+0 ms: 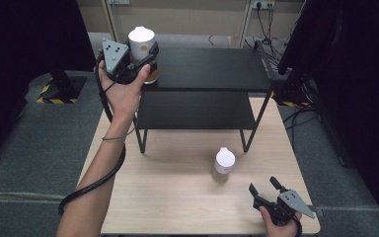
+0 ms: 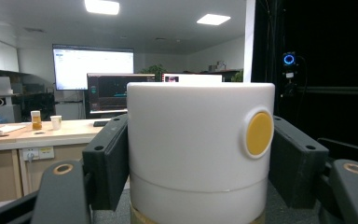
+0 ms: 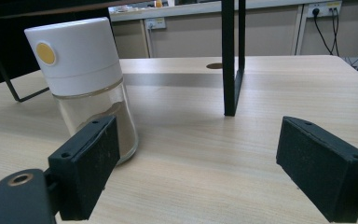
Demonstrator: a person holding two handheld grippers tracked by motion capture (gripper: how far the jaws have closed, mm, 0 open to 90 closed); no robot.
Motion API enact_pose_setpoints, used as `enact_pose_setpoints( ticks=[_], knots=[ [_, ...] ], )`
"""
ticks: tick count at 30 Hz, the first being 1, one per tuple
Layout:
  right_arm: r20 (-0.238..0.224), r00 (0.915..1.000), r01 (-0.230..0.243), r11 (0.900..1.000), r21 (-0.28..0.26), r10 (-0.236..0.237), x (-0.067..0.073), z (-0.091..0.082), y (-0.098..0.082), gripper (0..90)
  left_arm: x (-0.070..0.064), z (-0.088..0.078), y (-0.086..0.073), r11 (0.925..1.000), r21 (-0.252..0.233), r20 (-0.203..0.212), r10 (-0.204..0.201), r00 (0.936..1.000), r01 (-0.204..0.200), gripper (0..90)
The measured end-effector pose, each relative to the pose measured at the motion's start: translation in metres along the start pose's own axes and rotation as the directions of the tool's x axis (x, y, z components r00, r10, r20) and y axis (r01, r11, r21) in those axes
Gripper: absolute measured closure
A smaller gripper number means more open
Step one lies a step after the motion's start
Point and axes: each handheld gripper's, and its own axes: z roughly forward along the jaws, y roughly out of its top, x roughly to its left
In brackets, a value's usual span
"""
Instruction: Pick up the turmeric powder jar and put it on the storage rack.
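Note:
My left gripper (image 1: pixel 147 60) is shut on a white-capped jar (image 1: pixel 141 43) at the left end of the black shelf's top board (image 1: pixel 212 66). In the left gripper view both pads press the white cap (image 2: pixel 200 140), which bears a yellow dot. A second jar (image 1: pixel 224 162) with a white cap, glass body and brownish powder stands on the wooden table (image 1: pixel 177 197) in front of the shelf. My right gripper (image 1: pixel 265 186) rests open near the table's front right corner. In the right gripper view that jar (image 3: pixel 84 84) stands just beyond the left jaw, outside the gap.
The two-tier black shelf has thin legs; one leg (image 3: pixel 230 56) stands ahead of the right gripper. A lower board (image 1: pixel 197 109) sits under the top one. Dark curtains (image 1: pixel 355 74) flank the table, and cables lie on the floor at the right.

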Motion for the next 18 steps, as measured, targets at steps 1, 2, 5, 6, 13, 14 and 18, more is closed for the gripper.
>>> enact_pose_setpoints(
  ticks=[1,2,5,6,13,14,18],
  knots=[
    [0.000,1.0000,0.000,1.000,0.000,0.000,0.0001,0.0000,0.0000,13.7,0.0004,0.0001,-0.0004,1.0000,-0.001,0.000,-0.004,1.0000,0.004,30.2],
    [0.000,1.0000,0.001,1.000,0.000,-0.001,0.0000,0.0001,0.0000,13.7,0.0006,0.0003,-0.0005,1.0000,-0.001,-0.001,-0.006,1.0000,0.006,30.1],
    [0.002,1.0000,0.005,1.000,0.002,-0.005,0.0007,0.0002,0.0003,13.7,-0.0003,0.0016,0.0015,1.0000,0.005,-0.003,0.003,1.0000,-0.003,29.0],
    [0.002,1.0000,0.005,1.000,0.002,-0.005,0.0007,0.0002,0.0004,13.7,-0.0003,0.0024,0.0033,0.9999,0.013,-0.004,0.008,1.0000,-0.008,28.0],
    [0.001,1.0000,0.005,1.000,0.000,-0.005,0.0005,0.0000,0.0001,13.6,0.0002,0.0059,0.0043,0.9995,0.026,-0.009,0.019,0.9998,-0.019,23.5],
    [0.001,1.0000,0.004,1.000,0.001,-0.004,0.0004,0.0001,0.0003,13.6,0.0003,0.0061,0.0042,0.9995,0.027,-0.008,0.019,0.9998,-0.019,23.1],
    [0.001,1.0000,0.007,1.000,0.002,-0.007,0.0007,0.0003,0.0004,13.6,-0.0016,0.0065,0.0041,0.9995,0.024,-0.016,0.022,0.9996,-0.022,20.8]
  ],
)
